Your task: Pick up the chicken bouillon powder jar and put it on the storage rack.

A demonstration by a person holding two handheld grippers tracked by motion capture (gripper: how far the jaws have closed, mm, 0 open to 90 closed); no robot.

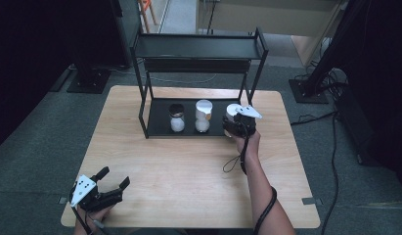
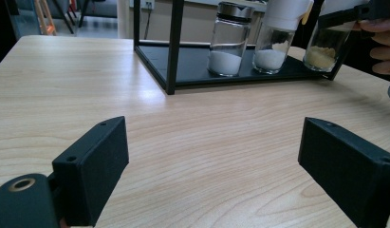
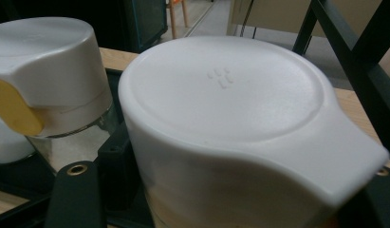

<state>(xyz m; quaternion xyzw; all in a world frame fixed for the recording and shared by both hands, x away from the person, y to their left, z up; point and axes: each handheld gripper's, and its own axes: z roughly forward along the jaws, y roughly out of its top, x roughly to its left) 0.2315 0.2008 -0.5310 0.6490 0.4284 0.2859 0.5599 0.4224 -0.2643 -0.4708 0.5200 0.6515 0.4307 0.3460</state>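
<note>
While the right hand-held gripper (image 1: 236, 125) stands at the right end of the black rack (image 1: 154, 122), its jaws sit on either side of a white-capped jar (image 3: 230, 128) holding yellowish powder, gripping it at the rack's lower shelf. Just left of that jar stands a second white-capped jar (image 1: 203, 116) with white contents, and left again a dark-lidded jar (image 1: 177, 118), both upright on the lower shelf. At the near left corner of the worktop (image 1: 189, 176), the left hand-held gripper (image 1: 113, 178) rests well apart from the rack, jaws spread wide and holding nothing.
</note>
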